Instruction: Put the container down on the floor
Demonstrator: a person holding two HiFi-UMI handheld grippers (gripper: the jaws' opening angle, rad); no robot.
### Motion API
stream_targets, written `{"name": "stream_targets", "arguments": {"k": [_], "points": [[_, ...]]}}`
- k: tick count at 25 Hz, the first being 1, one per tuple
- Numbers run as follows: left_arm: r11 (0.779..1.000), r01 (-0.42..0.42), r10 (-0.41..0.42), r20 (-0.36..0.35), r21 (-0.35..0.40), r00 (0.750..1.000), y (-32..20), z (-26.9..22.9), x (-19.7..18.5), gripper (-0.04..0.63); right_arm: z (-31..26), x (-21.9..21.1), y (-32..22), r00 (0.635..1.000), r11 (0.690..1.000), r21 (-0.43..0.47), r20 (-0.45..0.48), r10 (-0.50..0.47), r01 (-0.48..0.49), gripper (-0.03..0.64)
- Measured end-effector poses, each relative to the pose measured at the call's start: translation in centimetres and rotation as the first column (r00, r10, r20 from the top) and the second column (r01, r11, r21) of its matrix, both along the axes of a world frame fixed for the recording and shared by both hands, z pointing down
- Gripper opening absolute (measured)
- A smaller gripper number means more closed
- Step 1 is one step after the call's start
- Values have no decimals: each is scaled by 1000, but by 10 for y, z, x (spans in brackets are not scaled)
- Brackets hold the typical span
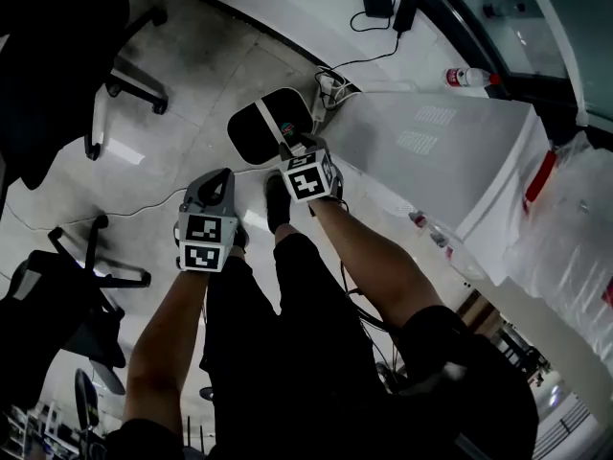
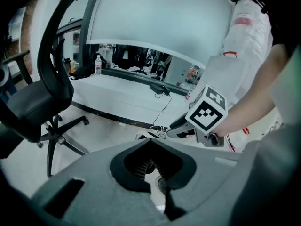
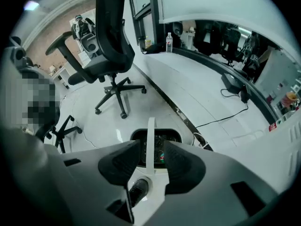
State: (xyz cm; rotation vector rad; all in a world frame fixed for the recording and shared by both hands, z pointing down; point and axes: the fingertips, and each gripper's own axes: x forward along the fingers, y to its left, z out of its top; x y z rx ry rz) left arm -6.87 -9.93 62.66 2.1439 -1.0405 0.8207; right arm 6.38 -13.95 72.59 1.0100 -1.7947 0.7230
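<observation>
A black oval container [image 1: 244, 132] with a white handle [image 1: 271, 127] sits on the pale floor beside the desk's corner. My right gripper [image 1: 292, 145] hangs just over it. In the right gripper view the upright handle [image 3: 150, 135] stands between the wide-apart pads of my right gripper [image 3: 151, 157], and neither pad presses on it. The container's dark inside [image 3: 162, 139] shows beyond the jaws. My left gripper [image 1: 218, 178] hovers to the left over bare floor. In its own view my left gripper [image 2: 151, 166] has its pads together with nothing in them.
A white desk [image 1: 431, 151] runs along the right, with a power strip and cables [image 1: 330, 84] at its corner. Office chairs [image 1: 57, 56] [image 1: 67, 286] stand at the left. A plastic bag [image 1: 575, 228] hangs at the right. The person's shoe [image 1: 278, 204] is near the container.
</observation>
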Motion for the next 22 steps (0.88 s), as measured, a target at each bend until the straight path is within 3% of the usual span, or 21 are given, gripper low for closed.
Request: {"name": "stream_targets", "arguments": {"k": [2,6,11,17,22], "points": [[1000,-19,18,4,23,1000,0,-17,-1,8,-22,-1,-2,1000,1000,29,12,5,-6,116],[997,-57,56,8,61,998,-1,-51,-3,8,-66,-9,-4,999,998,65,45,5,-8,89],[995,-31,32,-16,99,999,3,-94,-10,8,-118,-19,0,992,995,94,123,18,-30,24],[989,-70,73,-20,131,997,17,-136,-10,8,-188,-34,4,978,990,139,207,-5,-25,9],[984,-23,38,-79,179,996,16,-187,-13,6,-248,-46,3,967,982,185,255,-15,-33,9]]}}
